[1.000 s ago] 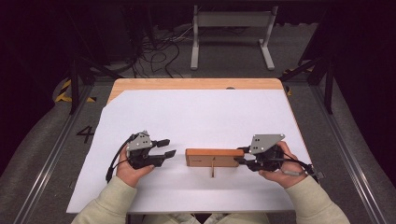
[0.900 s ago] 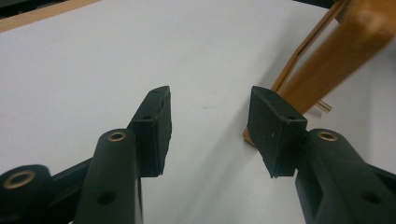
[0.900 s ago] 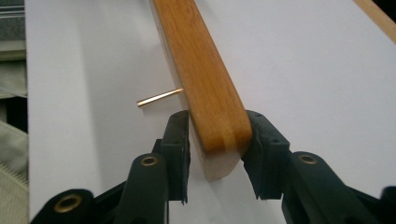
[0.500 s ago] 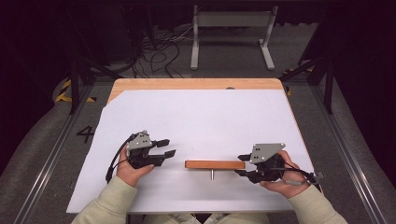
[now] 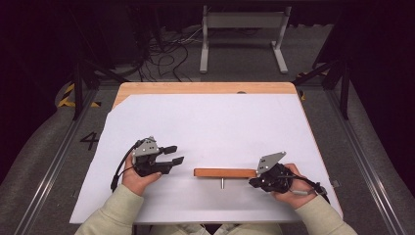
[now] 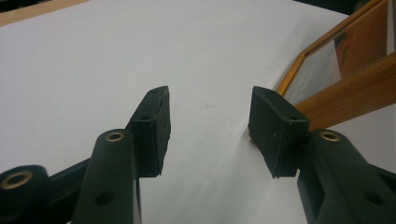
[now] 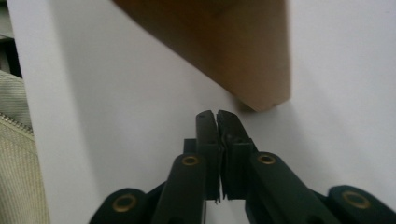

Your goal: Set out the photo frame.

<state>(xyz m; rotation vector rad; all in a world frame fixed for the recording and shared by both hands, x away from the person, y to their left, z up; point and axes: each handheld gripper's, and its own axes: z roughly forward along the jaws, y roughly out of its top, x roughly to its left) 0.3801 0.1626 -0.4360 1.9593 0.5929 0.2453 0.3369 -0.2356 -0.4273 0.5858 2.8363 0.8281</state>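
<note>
High view: wooden frame (image 5: 224,173) lies lower centre, long axis left-right across white tabletop (image 5: 220,122). Right hand-held gripper (image 5: 253,183) at its right end, jaws closed, empty; left hand-held gripper (image 5: 175,155) wide open, farther off.

High view: it sits above my side of the counter (image 5: 210,117) and looks forward and down. It is far off, so I see the whole white top, my arms and the floor behind.
Left gripper view: it rides on my left hand-held gripper (image 6: 210,126) and looks along its two jaws, low and very near the white top. The wooden frame (image 6: 345,88) is at its right edge.
Right gripper view: it rides on my right hand-held gripper (image 7: 217,116), close to the white top, facing a corner of the wooden frame (image 7: 233,51).
Shared: all three see the white top and the wooden frame (image 5: 225,173).
</note>
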